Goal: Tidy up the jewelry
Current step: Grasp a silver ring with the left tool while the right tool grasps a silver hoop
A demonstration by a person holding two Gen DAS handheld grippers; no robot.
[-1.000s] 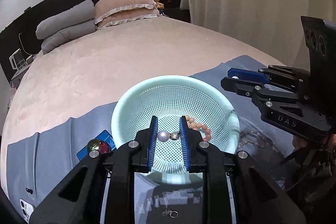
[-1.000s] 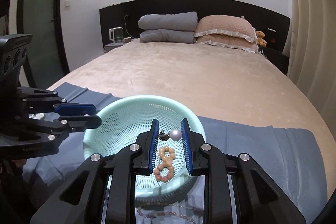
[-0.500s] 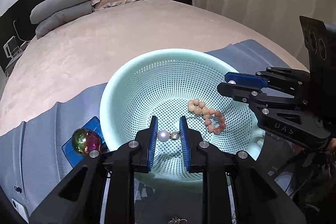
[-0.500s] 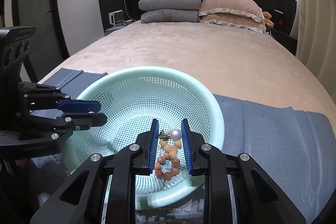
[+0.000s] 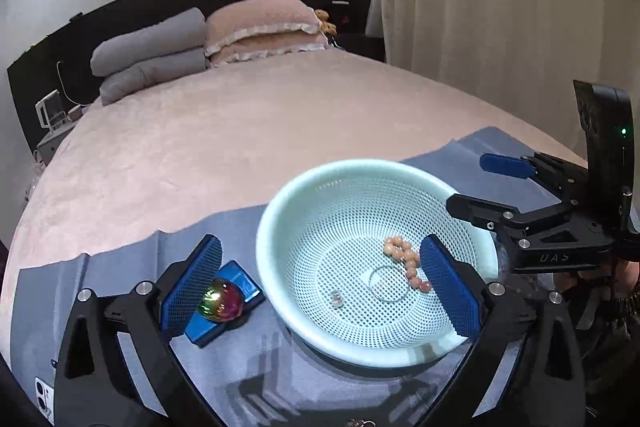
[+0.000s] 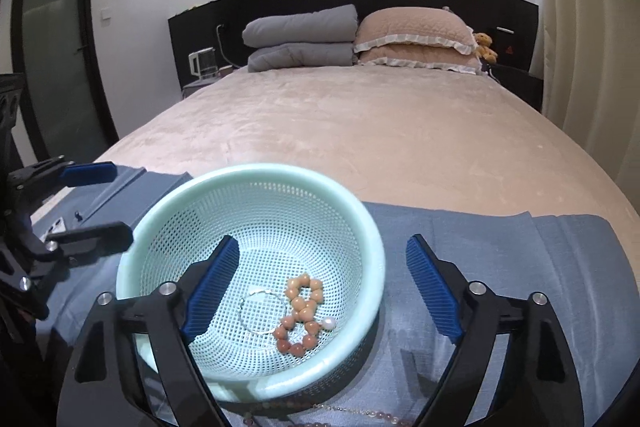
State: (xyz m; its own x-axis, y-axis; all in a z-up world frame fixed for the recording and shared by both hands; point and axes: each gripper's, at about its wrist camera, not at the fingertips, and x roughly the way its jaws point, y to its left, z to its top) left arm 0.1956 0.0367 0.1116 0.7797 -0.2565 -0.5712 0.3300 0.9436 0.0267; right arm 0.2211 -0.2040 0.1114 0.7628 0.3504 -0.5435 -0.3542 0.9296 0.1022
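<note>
Mint perforated plastic basket (image 6: 256, 183), round coral bead bracelet (image 6: 300, 311), thin wire hoop (image 6: 262, 311)

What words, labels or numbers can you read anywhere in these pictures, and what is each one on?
"DAS": pale letters on the black body of the right gripper, seen from the left wrist camera.
The blue card under the iridescent ball: no print legible.
Red mark on the headboard: a sign, too small to read.
Nothing else readable.

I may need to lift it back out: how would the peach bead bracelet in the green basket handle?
The peach bead bracelet lies twisted into a figure eight, so it is probably floppy and would sag. Its round beads look smooth, likely slippery between the pads. It may snag the thin wire hoop beside it.
</note>
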